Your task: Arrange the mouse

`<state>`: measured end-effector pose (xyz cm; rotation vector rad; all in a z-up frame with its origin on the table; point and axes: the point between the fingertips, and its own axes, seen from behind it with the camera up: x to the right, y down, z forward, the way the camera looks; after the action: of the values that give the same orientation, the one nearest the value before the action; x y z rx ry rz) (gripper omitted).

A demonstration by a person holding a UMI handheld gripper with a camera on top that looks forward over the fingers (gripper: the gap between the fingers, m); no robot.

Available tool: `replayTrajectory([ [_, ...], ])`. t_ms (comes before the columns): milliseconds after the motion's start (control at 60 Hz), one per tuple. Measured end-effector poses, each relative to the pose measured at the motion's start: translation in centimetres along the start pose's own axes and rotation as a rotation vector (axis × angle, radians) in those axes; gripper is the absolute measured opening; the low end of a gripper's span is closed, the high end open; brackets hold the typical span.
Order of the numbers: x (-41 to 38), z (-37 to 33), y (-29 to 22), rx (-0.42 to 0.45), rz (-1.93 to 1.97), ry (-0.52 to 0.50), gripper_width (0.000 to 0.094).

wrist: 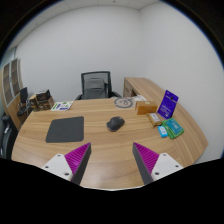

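Mouse sits off its mousepad, at my twelve o'clock; my gripper is wide open, empty, aimed there for grasping.

Claw-mounted camera looks forward, slightly down, across desk toward chair.

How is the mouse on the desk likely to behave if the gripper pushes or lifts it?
The mouse looks small and rounded, so it is probably light and stiff. Resting flat on the smooth wooden desk, it would likely slide rather than roll or tip. Its curved shell may slip between the open gripper fingers.
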<state>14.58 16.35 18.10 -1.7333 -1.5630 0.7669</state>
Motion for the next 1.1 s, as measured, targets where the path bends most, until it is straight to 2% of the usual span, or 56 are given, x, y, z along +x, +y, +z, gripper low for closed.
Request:
replayTrajectory([
  [267,0.5,4.7,0.5,0.000,-0.002,-0.013,0.0849],
  [1100,1.0,26.9,-0.1,-0.071,-0.033,0.028,0.0848],
])
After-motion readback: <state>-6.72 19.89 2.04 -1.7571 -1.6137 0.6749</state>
